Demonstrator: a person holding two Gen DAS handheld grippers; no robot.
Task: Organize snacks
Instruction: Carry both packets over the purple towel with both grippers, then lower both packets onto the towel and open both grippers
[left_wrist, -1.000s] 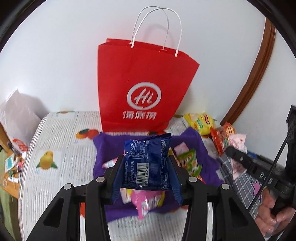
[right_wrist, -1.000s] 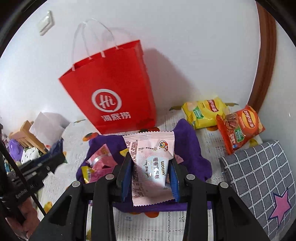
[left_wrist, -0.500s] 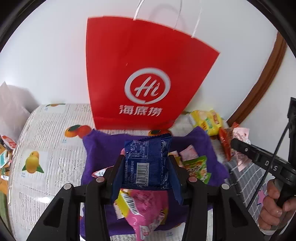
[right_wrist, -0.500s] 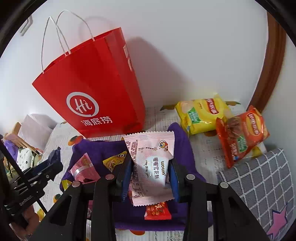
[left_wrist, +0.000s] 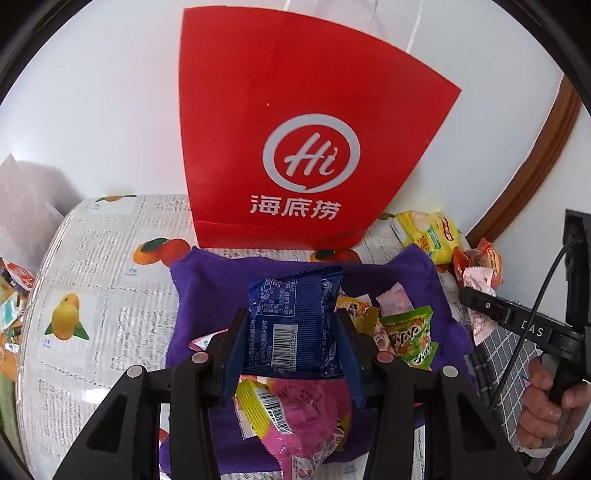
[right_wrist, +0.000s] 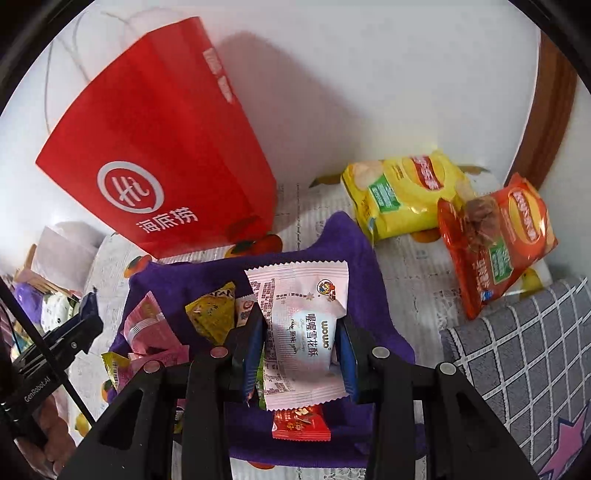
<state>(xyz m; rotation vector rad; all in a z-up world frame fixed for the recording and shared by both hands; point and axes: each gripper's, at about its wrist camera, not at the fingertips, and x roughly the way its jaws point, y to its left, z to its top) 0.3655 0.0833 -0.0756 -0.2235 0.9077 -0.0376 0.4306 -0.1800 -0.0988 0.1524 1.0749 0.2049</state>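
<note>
While left jaws pinch a crinkly blue foil packet (left_wrist: 295, 321), right jaws grip a glossy pink sachet (right_wrist: 303, 332), plush purple cloth (left_wrist: 207, 295) beneath

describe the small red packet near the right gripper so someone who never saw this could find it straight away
Start at the tall red paper bag against the wall; in front of it lies a purple cloth strewn with small snacks. At the cloth's near edge, just below the pale pink packet clamped in the right gripper, lies the small red packet. It is the only red wrapper on the cloth.
</note>
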